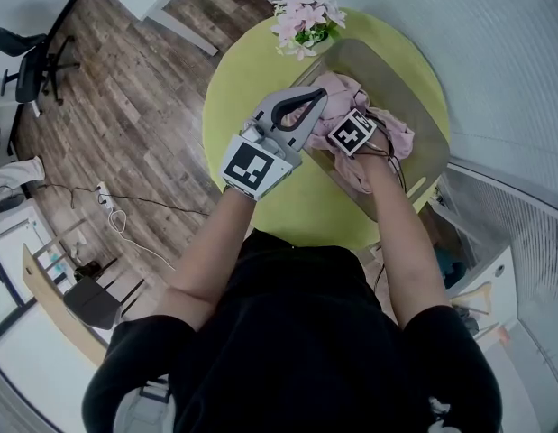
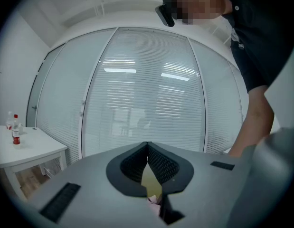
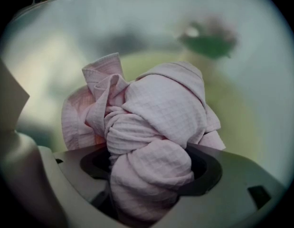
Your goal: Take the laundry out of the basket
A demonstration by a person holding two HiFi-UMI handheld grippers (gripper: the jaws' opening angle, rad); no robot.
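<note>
A crumpled pink cloth (image 1: 393,133) lies in a translucent basket (image 1: 425,142) on a round yellow-green table (image 1: 251,70). My right gripper (image 1: 363,148) points steeply down into it. In the right gripper view the pink cloth (image 3: 156,122) bulges up as a thick wad between the wide jaws of the right gripper (image 3: 149,175), whose fingertips are hidden by it. My left gripper (image 1: 318,98) hovers level over the table just left of the basket. It (image 2: 147,146) is shut, with nothing between its jaws.
A pot of pink flowers (image 1: 306,21) stands at the table's far edge beside the basket. A wire rack (image 1: 495,242) is to the right. Wood floor with a cable (image 1: 116,210) and an office chair (image 1: 31,66) lies to the left. Window blinds (image 2: 147,89) face the left gripper.
</note>
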